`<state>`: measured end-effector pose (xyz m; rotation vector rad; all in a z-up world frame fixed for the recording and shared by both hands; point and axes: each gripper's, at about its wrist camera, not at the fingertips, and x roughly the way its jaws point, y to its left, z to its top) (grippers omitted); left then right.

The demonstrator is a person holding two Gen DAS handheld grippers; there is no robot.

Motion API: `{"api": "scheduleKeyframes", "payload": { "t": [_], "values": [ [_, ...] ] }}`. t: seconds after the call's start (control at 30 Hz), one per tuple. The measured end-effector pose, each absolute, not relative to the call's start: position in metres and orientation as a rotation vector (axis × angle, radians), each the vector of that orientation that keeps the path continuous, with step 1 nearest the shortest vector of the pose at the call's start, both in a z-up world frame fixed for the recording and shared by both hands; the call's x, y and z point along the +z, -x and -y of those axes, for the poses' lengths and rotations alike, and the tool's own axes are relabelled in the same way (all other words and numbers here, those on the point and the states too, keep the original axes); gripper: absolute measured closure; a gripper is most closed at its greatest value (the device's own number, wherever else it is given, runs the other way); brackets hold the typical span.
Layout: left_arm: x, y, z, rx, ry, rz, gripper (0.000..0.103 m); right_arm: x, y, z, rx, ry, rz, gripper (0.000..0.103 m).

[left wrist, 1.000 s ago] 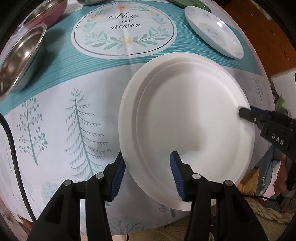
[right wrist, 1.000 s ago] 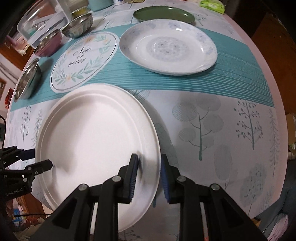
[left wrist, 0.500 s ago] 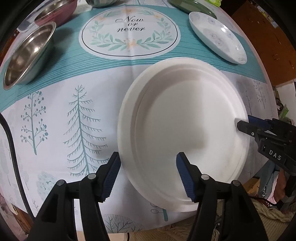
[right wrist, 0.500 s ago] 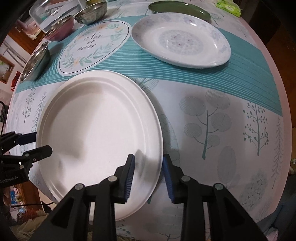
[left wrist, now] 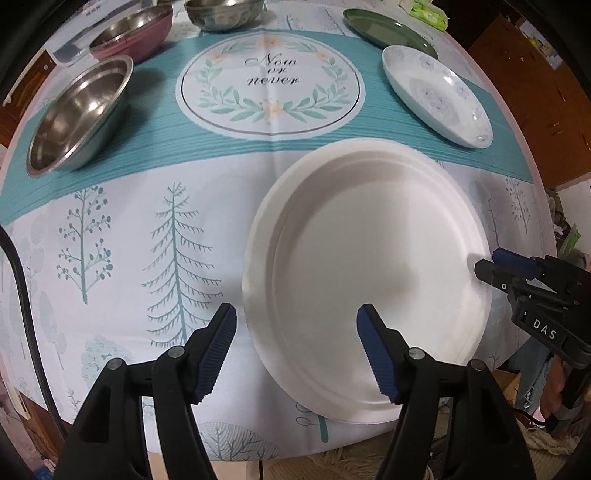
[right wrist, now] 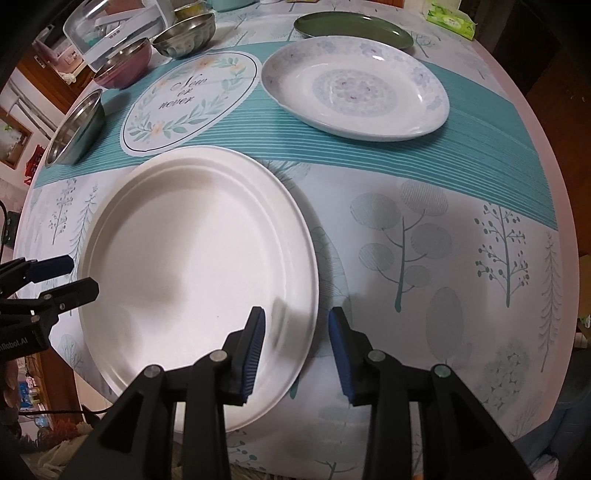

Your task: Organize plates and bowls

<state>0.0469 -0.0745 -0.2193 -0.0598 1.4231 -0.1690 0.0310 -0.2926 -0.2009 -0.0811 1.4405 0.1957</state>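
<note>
A large white plate lies on the tablecloth near the table's front edge; it also shows in the right wrist view. My left gripper is open, its jaws straddling the plate's near-left rim without touching. My right gripper is open, its jaws either side of the plate's right rim. A floral plate and a green plate lie farther back. Steel bowls sit at the left.
A pink-sided bowl and a fluted steel bowl stand at the back left, beside a clear plastic container. A green tissue pack lies at the back right. The table edge is close below the grippers.
Both grippers have drawn back and risen from the white plate. My right gripper has opened off the plate's rim. The plate rests on the table.
</note>
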Motion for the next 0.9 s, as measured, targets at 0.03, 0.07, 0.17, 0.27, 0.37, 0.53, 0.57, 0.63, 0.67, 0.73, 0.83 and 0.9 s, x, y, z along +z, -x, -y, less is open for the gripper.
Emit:
{"api": "scheduleKeyframes", "payload": {
  "t": [0.03,0.07,0.17,0.27,0.37,0.53,0.57,0.63,0.67,0.73,0.83,0.9],
  "values": [
    [-0.217,-0.047,0.075,-0.168,0.055,-1.418,0.034,-0.199,-0.030,0.293,0.195,0.084,-1.437,0.067],
    [-0.214,-0.047,0.076,-0.169,0.049,-1.410,0.033,-0.198,-0.030,0.293,0.195,0.087,-1.432,0.067],
    [-0.204,-0.047,0.078,-0.176,0.039,-1.387,0.030,-0.192,-0.028,0.294,0.194,0.095,-1.417,0.067],
    [-0.191,-0.046,0.083,-0.187,0.018,-1.359,0.030,-0.188,-0.026,0.296,0.189,0.093,-1.405,0.067],
    [-0.180,-0.046,0.091,-0.194,0.006,-1.333,0.029,-0.184,-0.026,0.297,0.187,0.090,-1.393,0.067],
    [-0.163,-0.045,0.100,-0.221,0.006,-1.282,0.028,-0.174,-0.024,0.298,0.185,0.080,-1.364,0.067],
    [-0.158,-0.044,0.102,-0.228,0.009,-1.270,0.028,-0.171,-0.023,0.298,0.185,0.077,-1.357,0.067],
    [-0.152,-0.045,0.105,-0.242,0.020,-1.250,0.028,-0.165,-0.022,0.299,0.186,0.073,-1.342,0.067],
    [-0.146,-0.045,0.106,-0.251,0.029,-1.234,0.028,-0.162,-0.023,0.298,0.188,0.071,-1.334,0.067],
    [-0.138,-0.046,0.109,-0.262,0.036,-1.210,0.028,-0.153,-0.023,0.299,0.189,0.069,-1.315,0.067],
    [-0.122,-0.048,0.114,-0.275,0.038,-1.169,0.025,-0.139,-0.025,0.301,0.197,0.049,-1.282,0.067],
    [-0.112,-0.050,0.116,-0.275,0.043,-1.138,0.020,-0.128,-0.026,0.304,0.199,0.036,-1.256,0.067]
  ]
}}
